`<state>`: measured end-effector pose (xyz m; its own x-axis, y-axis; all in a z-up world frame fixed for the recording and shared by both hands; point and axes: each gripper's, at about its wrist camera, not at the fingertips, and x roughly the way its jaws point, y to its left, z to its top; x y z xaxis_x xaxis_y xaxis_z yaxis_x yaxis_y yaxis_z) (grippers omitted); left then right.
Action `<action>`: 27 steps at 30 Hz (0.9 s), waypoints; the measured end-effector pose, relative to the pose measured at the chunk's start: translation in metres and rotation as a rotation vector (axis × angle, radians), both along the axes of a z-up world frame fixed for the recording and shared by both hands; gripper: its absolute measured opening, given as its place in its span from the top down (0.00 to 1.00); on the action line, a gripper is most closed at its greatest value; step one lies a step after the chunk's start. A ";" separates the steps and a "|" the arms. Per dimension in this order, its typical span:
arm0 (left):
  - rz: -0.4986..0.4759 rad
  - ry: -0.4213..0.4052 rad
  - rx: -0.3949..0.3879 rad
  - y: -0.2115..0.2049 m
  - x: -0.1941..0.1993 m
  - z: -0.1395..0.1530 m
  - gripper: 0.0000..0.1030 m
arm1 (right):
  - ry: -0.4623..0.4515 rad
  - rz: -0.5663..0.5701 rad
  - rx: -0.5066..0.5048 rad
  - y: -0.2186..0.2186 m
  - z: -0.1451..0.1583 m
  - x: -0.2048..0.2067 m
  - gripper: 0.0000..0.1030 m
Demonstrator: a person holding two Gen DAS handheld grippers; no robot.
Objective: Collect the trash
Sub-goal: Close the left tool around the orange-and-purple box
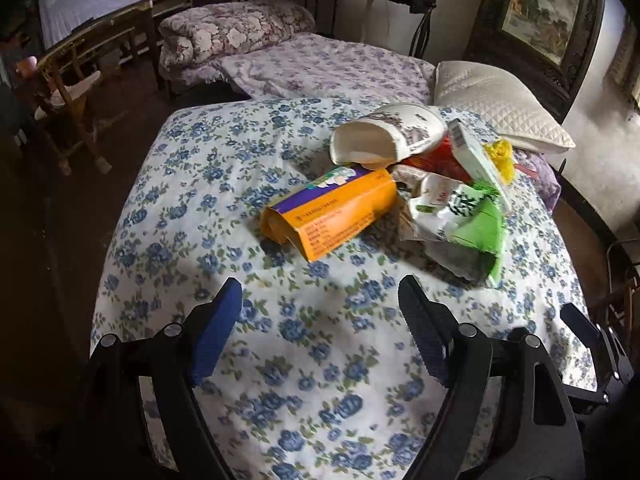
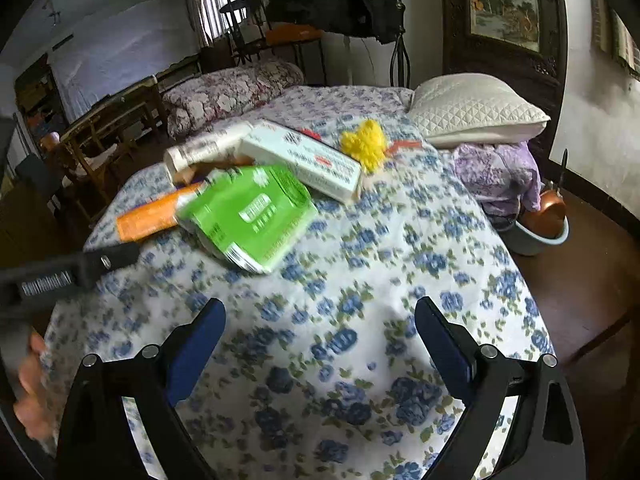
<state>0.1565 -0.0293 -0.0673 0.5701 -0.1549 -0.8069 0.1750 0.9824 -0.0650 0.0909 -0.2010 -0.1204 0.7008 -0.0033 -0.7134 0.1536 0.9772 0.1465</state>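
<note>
A heap of trash lies on the blue-flowered bedspread (image 1: 224, 184). In the left wrist view I see an orange carton (image 1: 336, 212) on its side, a crushed white paper cup (image 1: 384, 136), a green and white bag (image 1: 464, 224), a white box (image 1: 472, 156) and a yellow tuft (image 1: 500, 156). My left gripper (image 1: 320, 328) hovers open short of the carton, nothing between its fingers. In the right wrist view the green bag (image 2: 248, 216), white box (image 2: 304, 156), orange carton (image 2: 148, 216) and yellow tuft (image 2: 364, 144) show. My right gripper (image 2: 320, 340) stands open and empty, short of the bag.
A quilted white pillow (image 1: 496, 108) and a folded floral quilt (image 1: 232, 32) lie beyond the heap. Wooden chairs (image 1: 76, 80) stand left of the bed. A grey basin with a copper pot (image 2: 544, 220) sits on the floor at the right. A framed painting (image 2: 504, 0) hangs behind.
</note>
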 end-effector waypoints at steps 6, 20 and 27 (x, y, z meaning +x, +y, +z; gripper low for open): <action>0.047 0.020 0.052 0.009 0.014 -0.014 0.21 | -0.003 -0.011 0.094 -0.011 -0.001 -0.003 0.09; -0.051 -0.017 0.033 0.021 0.032 -0.015 0.21 | 0.008 0.063 0.097 0.004 0.002 0.001 0.09; -0.066 0.005 0.009 0.001 0.063 -0.024 0.21 | 0.025 0.058 0.143 -0.001 -0.002 0.004 0.09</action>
<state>0.2192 -0.0280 -0.0909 0.5551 -0.1846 -0.8110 0.2390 0.9693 -0.0571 0.0949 -0.2017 -0.1225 0.6787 0.1396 -0.7210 0.1029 0.9540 0.2815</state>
